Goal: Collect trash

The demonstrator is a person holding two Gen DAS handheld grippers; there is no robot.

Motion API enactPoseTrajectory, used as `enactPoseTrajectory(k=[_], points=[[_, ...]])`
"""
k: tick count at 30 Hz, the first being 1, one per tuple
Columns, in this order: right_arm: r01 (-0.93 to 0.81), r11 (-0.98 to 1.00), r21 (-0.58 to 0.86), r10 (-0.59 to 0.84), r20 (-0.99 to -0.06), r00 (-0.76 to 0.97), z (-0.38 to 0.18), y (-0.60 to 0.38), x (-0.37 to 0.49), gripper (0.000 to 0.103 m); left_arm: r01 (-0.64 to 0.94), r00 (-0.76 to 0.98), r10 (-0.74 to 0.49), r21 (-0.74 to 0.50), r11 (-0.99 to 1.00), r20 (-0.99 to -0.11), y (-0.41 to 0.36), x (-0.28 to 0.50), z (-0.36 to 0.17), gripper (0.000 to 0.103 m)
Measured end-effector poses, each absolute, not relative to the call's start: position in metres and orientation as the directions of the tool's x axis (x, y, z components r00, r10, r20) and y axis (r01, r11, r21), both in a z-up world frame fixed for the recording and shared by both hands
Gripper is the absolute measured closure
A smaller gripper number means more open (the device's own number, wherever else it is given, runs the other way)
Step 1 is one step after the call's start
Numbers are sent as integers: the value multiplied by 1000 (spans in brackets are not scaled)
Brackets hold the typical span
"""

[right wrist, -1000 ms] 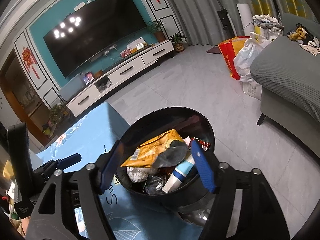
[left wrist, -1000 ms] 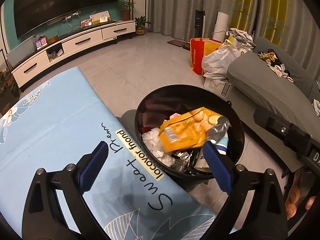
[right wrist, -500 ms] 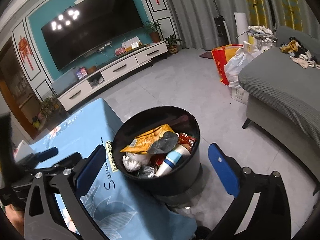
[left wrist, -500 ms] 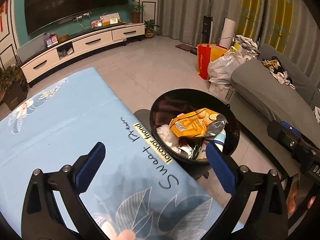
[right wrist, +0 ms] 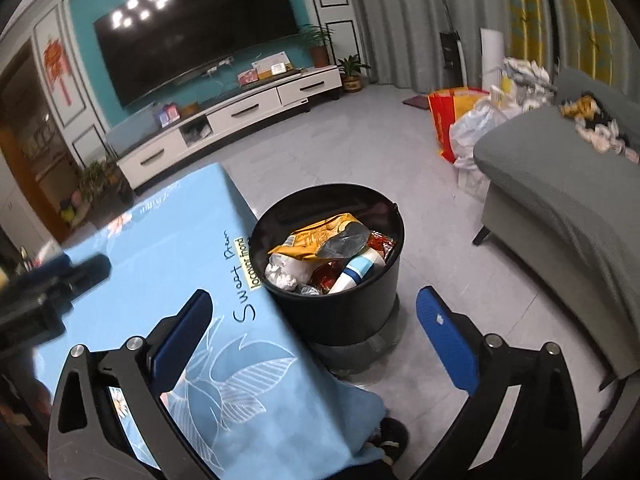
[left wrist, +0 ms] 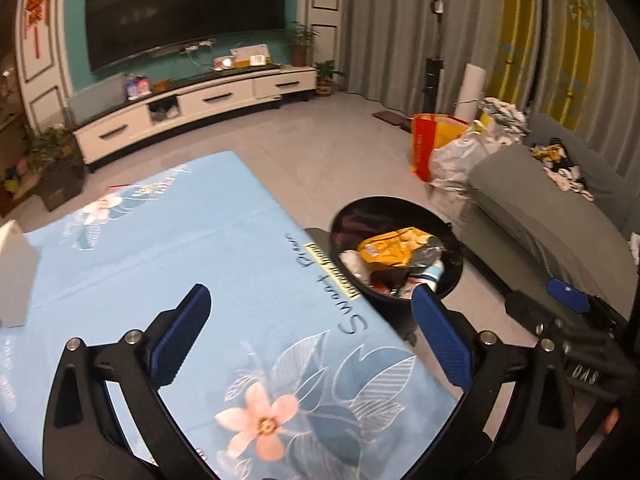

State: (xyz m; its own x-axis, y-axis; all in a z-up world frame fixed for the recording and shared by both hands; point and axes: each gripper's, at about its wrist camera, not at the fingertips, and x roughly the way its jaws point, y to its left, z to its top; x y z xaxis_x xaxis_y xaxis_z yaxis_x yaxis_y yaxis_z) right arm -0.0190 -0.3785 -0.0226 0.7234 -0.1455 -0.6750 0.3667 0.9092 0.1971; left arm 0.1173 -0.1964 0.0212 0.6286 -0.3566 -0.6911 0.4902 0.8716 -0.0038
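Both views have pulled up and back from the black bin point(right wrist: 332, 280), which now sits smaller beside the worktop point(left wrist: 160, 240) edge, trash point(right wrist: 320, 244) piled inside, suggesting a drop is done. The left hand-held gripper point(left wrist: 308, 336) and right hand-held gripper point(right wrist: 316, 336) gape wide, empty; open floor point(right wrist: 360, 152) lies beyond.

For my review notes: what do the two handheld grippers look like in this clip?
Both look alike. The left gripper and the right gripper each have a black angular frame with triangular cut-outs and silver screw heads, and two long fingers faced with blue textured pads. In the left wrist view, pale lettering on the right gripper's black body is too small to read. No sleeves or cables are visible.
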Motion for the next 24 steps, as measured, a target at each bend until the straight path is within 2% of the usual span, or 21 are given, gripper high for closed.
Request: enactPoseTrajectory(k=[3, 7, 10, 18, 24], points=[[360, 919, 160, -164, -676, 718, -20, -369, -22, 3, 443, 646, -291, 36, 896, -705, -193, 110, 29, 3], [349, 928, 132, -174, -676, 716, -14, -360, -28, 3, 443, 596, -340, -55, 895, -728, -182, 106, 33, 3], [353, 929, 107, -194, -671, 715, -5, -354, -33, 3, 427, 592, -314, -41, 903, -742, -178, 102, 36, 3], [344, 925, 160, -160, -658, 736, 27, -349, -46, 3, 414, 614, -269, 14, 910, -742, -170, 92, 48, 3], [320, 932, 168, -126, -680, 722, 29, -347, -45, 3, 396, 628, -258, 16, 918, -734, -161, 83, 54, 3]])
